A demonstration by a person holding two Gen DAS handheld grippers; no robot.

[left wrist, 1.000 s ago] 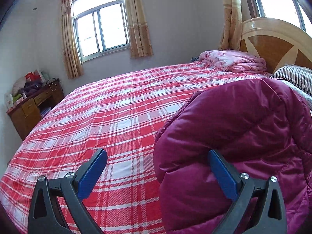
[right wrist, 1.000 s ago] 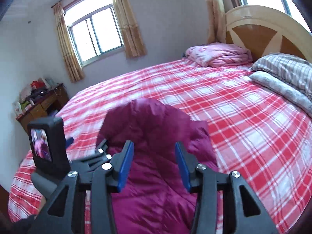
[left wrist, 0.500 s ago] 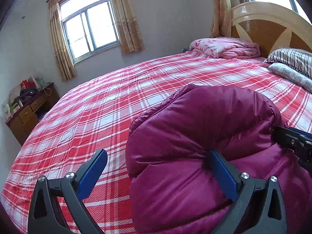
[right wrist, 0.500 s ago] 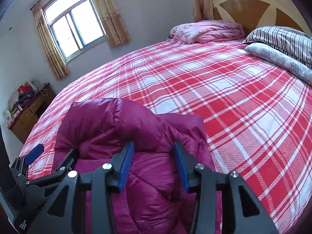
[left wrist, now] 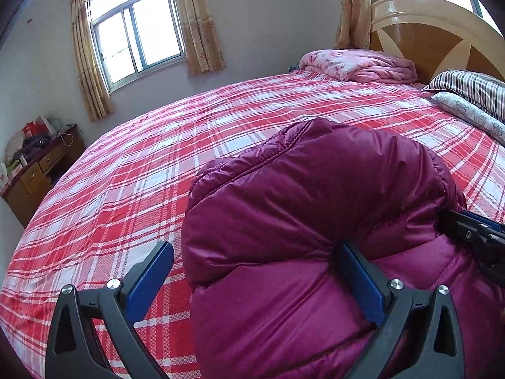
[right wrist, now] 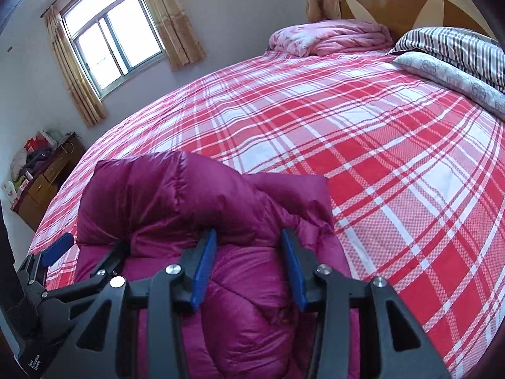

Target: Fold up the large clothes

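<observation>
A puffy magenta down jacket point(left wrist: 315, 195) lies on the red plaid bed point(left wrist: 157, 158), its top part folded over the lower part. My left gripper point(left wrist: 252, 271) stands wide open at the jacket's left edge. Its right finger point(left wrist: 356, 278) is tucked into the crease of the fold, and its left finger point(left wrist: 151, 271) hangs free over the bedspread. In the right wrist view my right gripper point(right wrist: 247, 262) is shut on a thick bulge of the jacket point(right wrist: 189, 195) just under the fold. The left gripper point(right wrist: 79, 268) shows at that view's lower left.
A folded pink blanket point(left wrist: 356, 66) lies by the wooden headboard point(left wrist: 442, 31). Striped and grey pillows point(right wrist: 457, 60) sit at the bed's right. A wooden cabinet point(left wrist: 34, 170) with clutter stands at the far left under the curtained window point(left wrist: 135, 34).
Both grippers have come down toward the bed with the jacket. Its raised top part has settled over the lower part into a lower, flatter fold.
</observation>
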